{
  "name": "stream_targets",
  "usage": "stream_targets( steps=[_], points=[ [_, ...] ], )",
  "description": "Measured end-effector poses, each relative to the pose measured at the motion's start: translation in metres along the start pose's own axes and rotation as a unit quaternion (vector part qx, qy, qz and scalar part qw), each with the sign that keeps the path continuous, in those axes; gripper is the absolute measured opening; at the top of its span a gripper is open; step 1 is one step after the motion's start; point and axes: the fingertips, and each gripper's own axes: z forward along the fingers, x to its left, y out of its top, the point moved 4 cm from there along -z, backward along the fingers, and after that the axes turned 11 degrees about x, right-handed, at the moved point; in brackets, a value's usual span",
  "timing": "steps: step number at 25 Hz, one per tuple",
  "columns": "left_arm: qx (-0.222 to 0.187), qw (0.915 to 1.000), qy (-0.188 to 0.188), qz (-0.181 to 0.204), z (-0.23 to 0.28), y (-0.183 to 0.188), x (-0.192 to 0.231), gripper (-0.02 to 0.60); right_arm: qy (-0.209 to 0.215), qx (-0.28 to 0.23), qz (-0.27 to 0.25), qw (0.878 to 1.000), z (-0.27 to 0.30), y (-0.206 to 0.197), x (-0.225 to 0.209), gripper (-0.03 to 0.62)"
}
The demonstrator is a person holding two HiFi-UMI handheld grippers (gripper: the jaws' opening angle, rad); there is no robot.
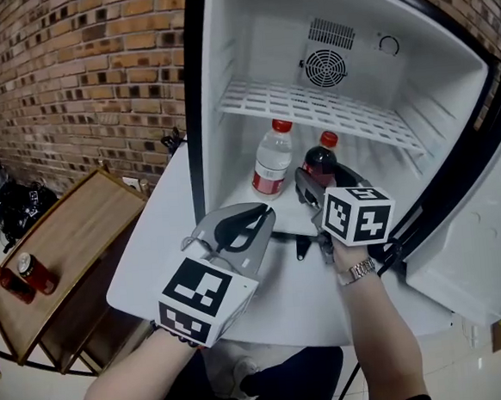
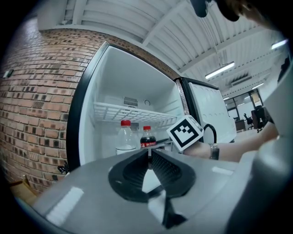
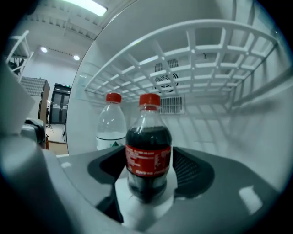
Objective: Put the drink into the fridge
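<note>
Inside the open white fridge (image 1: 222,59), on its floor at the middle of the head view, stands the dark cola bottle with a red cap and red label (image 3: 148,151). It is upright, its long axis vertical and its cap pointing up toward the white wire shelf (image 1: 312,104) above it. The right gripper (image 3: 149,158) reaches in from the front with its jaws spread to the bottle's width, one against each side of the label, so it has hold of the bottle low on its body. Just to the left of the cola, slightly farther back, a clear plastic water bottle with a red cap (image 3: 111,125) also stands upright; the two are near each other but do not touch. A round fan grille (image 1: 325,68) sits in the back wall above the shelf.

The left gripper (image 2: 149,154) hovers outside the fridge opening, left of centre in the head view, above the white table (image 1: 163,245) that carries the fridge. Its jaws are pressed together with nothing between them.

The fridge door (image 1: 487,245) hangs open at the right edge of the head view. A brick wall (image 1: 77,79) fills the upper left. At lower left a low brown wooden table (image 1: 72,230) holds a red can (image 1: 36,274) and a small dark bottle with an orange top (image 1: 7,283).
</note>
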Motion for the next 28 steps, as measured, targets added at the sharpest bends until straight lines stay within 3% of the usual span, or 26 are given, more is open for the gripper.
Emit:
stream_targets(
  steps=[9,13,21,28],
  points=[
    [-0.007,0.9999,0.012,0.002,-0.021,0.004,0.006,0.017,-0.015,-0.024,0.008,1.0,-0.032,0.002,0.006,0.331],
    [-0.01,0.9998,0.02,0.002,-0.038,0.003,0.009,0.017,0.008,-0.041,0.006,0.999,-0.057,0.003,0.031,0.331],
    [-0.013,0.9971,0.074,-0.013,-0.103,-0.01,0.022,0.017,0.09,-0.083,-0.041,0.992,-0.1,0.019,0.132,0.33],
    [-0.004,0.9909,0.133,-0.023,-0.183,-0.033,0.041,0.017,0.167,-0.085,-0.063,0.98,-0.104,0.013,0.233,0.33]
  ],
)
